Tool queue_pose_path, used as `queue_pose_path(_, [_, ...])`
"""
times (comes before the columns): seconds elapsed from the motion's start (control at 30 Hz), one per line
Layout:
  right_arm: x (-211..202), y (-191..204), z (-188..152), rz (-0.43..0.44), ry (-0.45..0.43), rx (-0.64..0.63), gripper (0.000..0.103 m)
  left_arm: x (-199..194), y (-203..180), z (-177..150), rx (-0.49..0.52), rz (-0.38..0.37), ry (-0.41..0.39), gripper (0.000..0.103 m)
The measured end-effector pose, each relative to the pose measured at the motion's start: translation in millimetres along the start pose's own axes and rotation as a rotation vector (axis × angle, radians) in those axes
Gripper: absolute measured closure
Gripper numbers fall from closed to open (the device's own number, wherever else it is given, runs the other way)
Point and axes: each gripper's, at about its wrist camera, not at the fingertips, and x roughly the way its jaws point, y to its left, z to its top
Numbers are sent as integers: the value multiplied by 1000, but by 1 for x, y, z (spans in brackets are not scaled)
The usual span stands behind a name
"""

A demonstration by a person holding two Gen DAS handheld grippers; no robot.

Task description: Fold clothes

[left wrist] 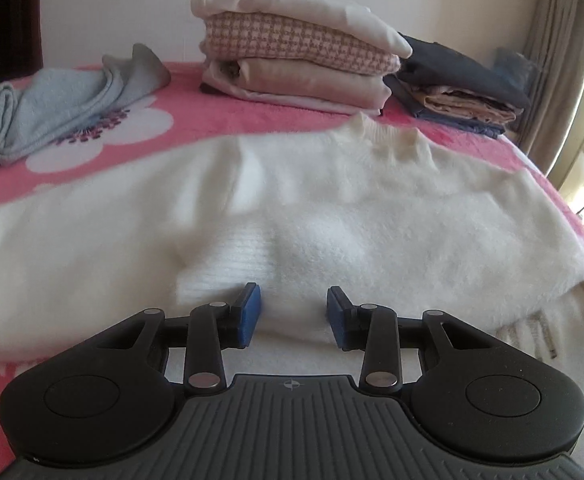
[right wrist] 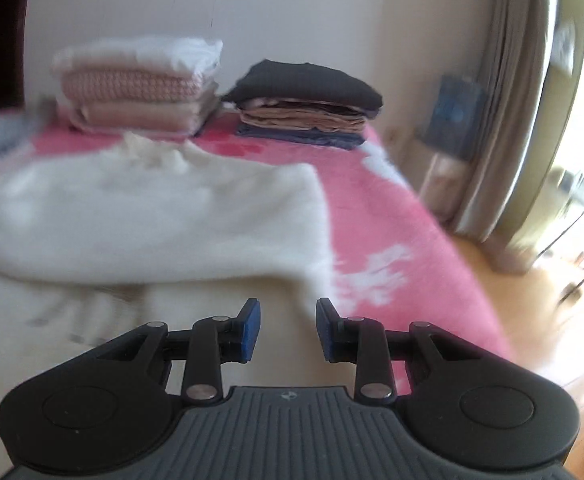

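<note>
Left wrist view: my left gripper (left wrist: 294, 316) hangs released over the white sweater (left wrist: 292, 208), spread mid-bed (left wrist: 195, 120) for folding; my right gripper (right wrist: 287, 328), also released, holds nothing near its right edge.

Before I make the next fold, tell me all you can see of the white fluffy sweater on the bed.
The white fluffy sweater looks like soft, fuzzy knit with a ribbed neck at the far end, towards the folded piles. It lies flat on the pink flowered blanket, spread wide, one side already folded over the body, a ribbed band showing near the left tool. Both tools, the right tool included, stand open above it and grip nothing.
</note>
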Motion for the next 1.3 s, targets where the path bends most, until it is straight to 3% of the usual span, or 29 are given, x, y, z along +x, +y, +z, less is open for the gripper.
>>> queue_pose_path(0.13, [30,-3,-1,-26,27,-60,72,-1,-1,-3,10,20,-12,66])
queue_pose_path(0.27, [47,-18,-3,-48,41,-14,79,-3,-2,-6,2,27,-22,66])
queue_pose_path(0.33, [52,-32,-10,-9,50,50,79,-4,-5,-7,18,35,-32,66])
queue_pose_path(0.4, [46,-35,-8,16,45,35,78,-4,-5,-8,26,39,-39,66])
queue_pose_path(0.47, [34,-38,-2,37,51,15,60,-5,-6,-9,27,40,-45,66])
queue_pose_path(0.53, [19,-43,3,44,47,23,59,-5,-6,-10,27,40,-51,66])
queue_pose_path(0.67, [2,-55,27,151,3,134,67,-5,-5,-12,10,41,-56,66])
queue_pose_path(0.8, [35,-52,51,245,-18,219,82,-6,-3,-12,-17,37,-59,66])
queue_pose_path(0.9, [89,-41,33,213,100,146,91,-7,-2,-12,-17,32,-55,66])
queue_pose_path(0.97, [94,-44,25,233,74,153,92,-8,0,-12,-20,28,-53,66])
queue_pose_path(1.03, [88,-46,39,227,95,199,92,-8,1,-13,-27,23,-55,66])
queue_pose_path(1.13, [86,-41,60,223,45,184,92,-9,0,-14,-26,28,-60,65])
queue_pose_path(1.23, [112,-33,83,194,24,183,92,-9,-2,-16,-22,32,-67,65])
queue_pose_path(1.3, [145,-33,91,185,66,225,92,-9,-2,-17,-10,28,-73,65])
